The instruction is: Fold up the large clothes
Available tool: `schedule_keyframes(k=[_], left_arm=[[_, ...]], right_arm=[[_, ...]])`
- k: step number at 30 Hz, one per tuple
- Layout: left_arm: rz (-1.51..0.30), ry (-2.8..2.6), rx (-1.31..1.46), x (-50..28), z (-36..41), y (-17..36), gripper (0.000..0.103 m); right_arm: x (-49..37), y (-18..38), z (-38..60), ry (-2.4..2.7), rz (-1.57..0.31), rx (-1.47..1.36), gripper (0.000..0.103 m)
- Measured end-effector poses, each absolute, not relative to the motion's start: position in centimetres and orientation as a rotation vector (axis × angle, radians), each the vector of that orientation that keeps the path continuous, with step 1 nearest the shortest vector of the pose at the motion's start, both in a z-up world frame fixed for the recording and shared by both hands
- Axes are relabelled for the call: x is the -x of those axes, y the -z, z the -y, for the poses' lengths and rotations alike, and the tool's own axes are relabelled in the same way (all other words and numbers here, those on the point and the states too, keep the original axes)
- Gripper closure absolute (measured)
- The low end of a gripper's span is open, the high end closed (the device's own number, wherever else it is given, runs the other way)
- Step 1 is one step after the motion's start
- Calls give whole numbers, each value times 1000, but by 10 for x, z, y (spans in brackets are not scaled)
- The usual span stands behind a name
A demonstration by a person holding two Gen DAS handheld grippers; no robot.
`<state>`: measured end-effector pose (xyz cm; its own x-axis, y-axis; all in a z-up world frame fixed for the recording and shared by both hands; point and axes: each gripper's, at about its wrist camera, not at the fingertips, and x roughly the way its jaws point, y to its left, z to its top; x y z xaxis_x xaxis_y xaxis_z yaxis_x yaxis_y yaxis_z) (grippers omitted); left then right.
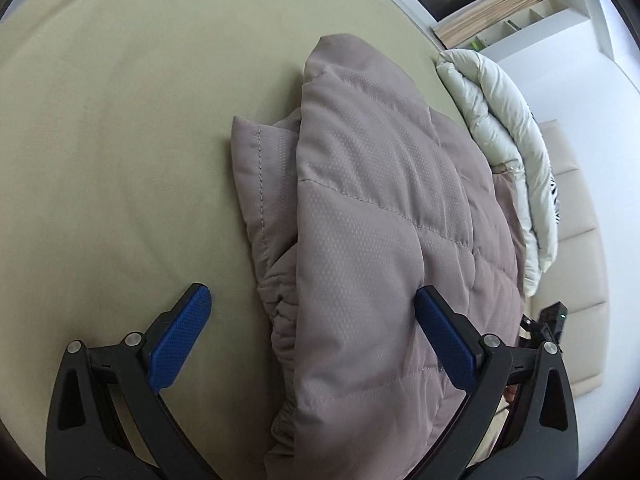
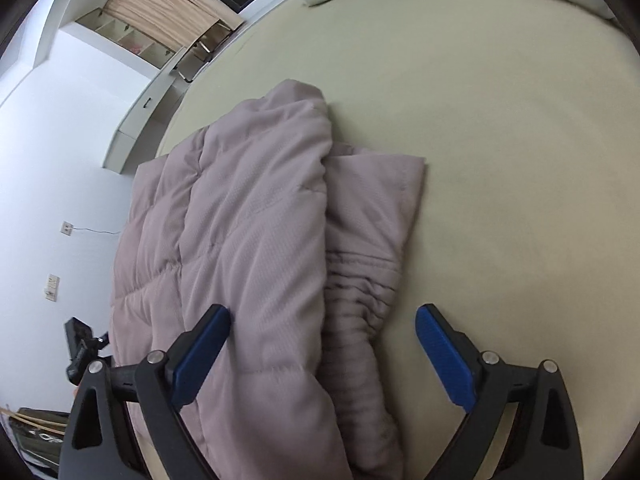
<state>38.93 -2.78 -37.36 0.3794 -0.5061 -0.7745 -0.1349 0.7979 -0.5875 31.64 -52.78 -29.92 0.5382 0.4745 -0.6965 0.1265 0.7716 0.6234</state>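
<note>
On the pale olive bed sheet (image 1: 100,140) lies a mauve quilted puffer jacket (image 1: 380,220), folded lengthwise so that one padded panel overlaps a sleeve with a gathered elastic cuff (image 1: 280,312). Only the left wrist view shows the cream headboard cushions (image 1: 576,208) and a striped item tucked behind a white duvet (image 1: 492,108); it also catches a bit of the right gripper (image 1: 550,328) past the jacket's far edge. Only the right wrist view shows wall sockets (image 2: 66,228) with a thin cable, and a white cabinet (image 2: 136,120) beside the bed. Both views share the beige pleated curtain (image 2: 160,4).

The jacket's shell is a dotted, faintly sheened weave with stitched baffles, puffy and rounded at the folds.

The left gripper (image 1: 312,300) stands released, its blue ribbed pads wide apart, the jacket's near fold lying between and below them, untouched as far as visible. In its own view the right gripper (image 2: 322,320) likewise stands released above the cuffed sleeve (image 2: 360,280), one pad over the panel, the other over bare sheet.
</note>
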Motion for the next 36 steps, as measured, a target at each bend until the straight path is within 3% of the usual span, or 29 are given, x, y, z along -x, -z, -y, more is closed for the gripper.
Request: schedule_keyframes(k=[2,10,13,15,17,21,26,36], left_arm=[[-1187,290,654,-395,27,379,1],[-1221,350,632,-431,34,391,6],[-1230,353,605,-446,46,390,21],[-1235,392,641,-448,51,389,50],[-1229,394,644,-448,56,386,55],[-1208,373,628,-435,64,371,69],[-1182,370,593,-404,75,334,76],[-1175,373,561,-282,76,299,77]], right_arm=[[-324,303,527,-280,-993,-730,16],[-350,314,517,-378,-1012,-763,16],[-360,313,506,-370,-1021,-746,22],[-360,308,503,-369,-1019,-735,30],[-354,301,496,-362,-1017,-717,43],[-336,275,485,-332,-995,-653,57],[-296,239,467,-334,-955,-595,64],[-161,218,428,-391,-935,-610,64]])
